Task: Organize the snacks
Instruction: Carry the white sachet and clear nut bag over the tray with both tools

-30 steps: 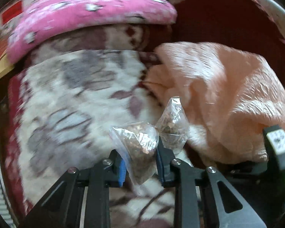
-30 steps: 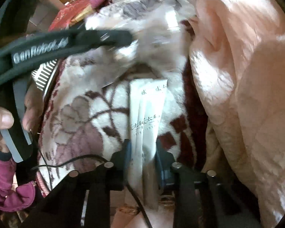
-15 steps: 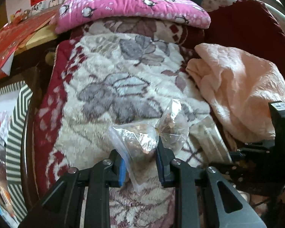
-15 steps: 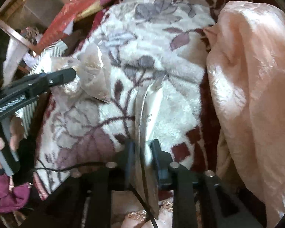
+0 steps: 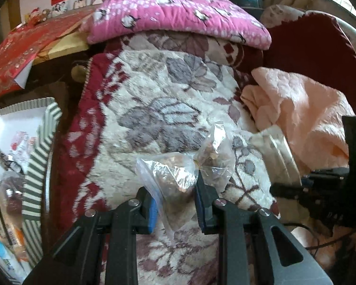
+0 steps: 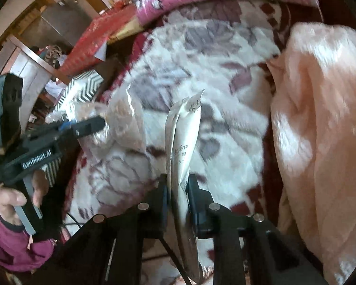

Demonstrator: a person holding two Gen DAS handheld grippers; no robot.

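My left gripper [image 5: 175,190] is shut on a clear plastic bag of brown snacks [image 5: 173,173], held just above the floral blanket [image 5: 154,109]. The right wrist view shows the same bag [image 6: 128,123] hanging from the left gripper [image 6: 90,124], which a hand holds. My right gripper [image 6: 178,185] has its jaws closing on two white sachets [image 6: 185,128] with printed characters; the pads press on them and they stand upright above the blanket. In the left wrist view the sachets [image 5: 275,152] show at the right.
A green-and-white striped box [image 5: 38,156] holding several snack packets sits left of the blanket and is also visible as the striped box [image 6: 83,87]. A peach quilt [image 5: 308,118] lies at the right, a pink quilt [image 5: 178,11] at the back, a red box [image 5: 19,49] far left.
The left gripper carried its bag leftward, bringing the striped box into view. The right gripper tightened on the white sachets and lifted them off the blanket.
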